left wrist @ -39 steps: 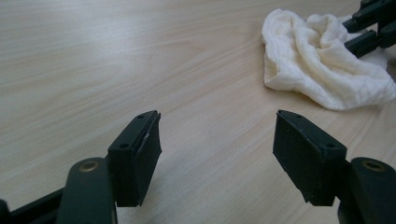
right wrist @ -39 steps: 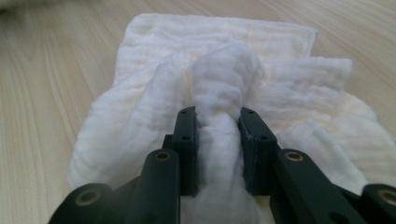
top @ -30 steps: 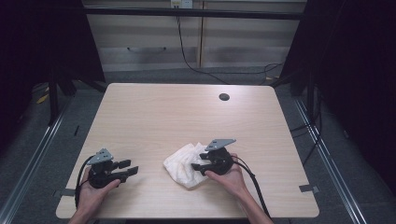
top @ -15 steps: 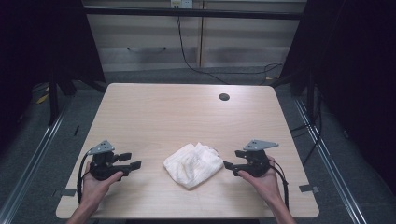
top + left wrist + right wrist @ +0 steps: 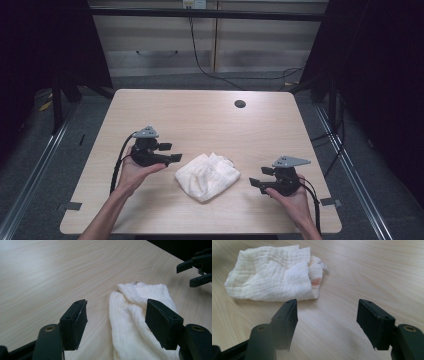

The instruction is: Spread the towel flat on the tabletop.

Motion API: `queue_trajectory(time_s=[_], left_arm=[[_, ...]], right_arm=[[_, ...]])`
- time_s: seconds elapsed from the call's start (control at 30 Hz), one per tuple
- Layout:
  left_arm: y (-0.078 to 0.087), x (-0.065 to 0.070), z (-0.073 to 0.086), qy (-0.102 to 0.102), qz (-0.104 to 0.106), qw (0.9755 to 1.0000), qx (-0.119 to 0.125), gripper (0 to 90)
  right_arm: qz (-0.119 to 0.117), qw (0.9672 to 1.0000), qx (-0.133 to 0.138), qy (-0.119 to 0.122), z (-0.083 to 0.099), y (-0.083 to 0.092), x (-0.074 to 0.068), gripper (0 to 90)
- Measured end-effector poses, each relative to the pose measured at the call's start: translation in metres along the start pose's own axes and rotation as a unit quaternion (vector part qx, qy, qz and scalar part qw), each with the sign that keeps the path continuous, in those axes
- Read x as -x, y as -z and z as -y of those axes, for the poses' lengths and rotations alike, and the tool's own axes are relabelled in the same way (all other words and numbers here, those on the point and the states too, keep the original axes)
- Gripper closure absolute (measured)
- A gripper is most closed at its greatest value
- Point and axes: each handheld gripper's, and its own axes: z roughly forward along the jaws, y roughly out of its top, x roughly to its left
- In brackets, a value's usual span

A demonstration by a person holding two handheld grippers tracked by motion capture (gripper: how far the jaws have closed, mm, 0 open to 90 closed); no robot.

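– Pale wood, that surface [image 5: 150,107], with dark cabinets behind it. Where does the cloth [image 5: 207,176] lie?

– Crumpled on the bare wood toward the near edge, white and folded over on itself. From the right gripper view a small pinkish mark shows on a fold at its end [image 5: 272,277].

– And the left tongs [image 5: 172,152]?

– Just left of the cloth, held a little above the wood in the person's left hand [image 5: 132,172]. Its jaws have just been opening further and stand fairly wide; in the left gripper view the cloth lies past and below them, with one black pad [image 5: 160,323] in front of its edge, and nothing is pinched.

– The right tongs [image 5: 257,177]?

– Right of the cloth and clear of it, resting in the right hand [image 5: 290,197]. Jaws spread wide, only bare wood between them, the cloth's end lying just beyond the tips
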Motion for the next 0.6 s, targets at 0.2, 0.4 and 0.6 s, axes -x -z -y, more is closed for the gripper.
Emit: queue_trajectory(time_s=[0.2,0.4,0.6], left_arm=[[-0.044,-0.004,-0.012,-0.015,0.013,0.9984,-0.052,43.7],[-0.075,-0.011,-0.009,-0.015,0.023,0.9965,-0.079,56.9],[-0.096,-0.012,-0.006,-0.019,0.038,0.9952,-0.088,62.3]], right_arm=[[0.000,0.9999,0.013,-0.005,-0.001,0.004,0.001,34.0],[-0.004,1.0000,0.006,-0.004,0.002,0.002,0.001,33.9],[-0.007,1.0000,0.001,0.004,0.003,0.001,-0.001,33.7]])
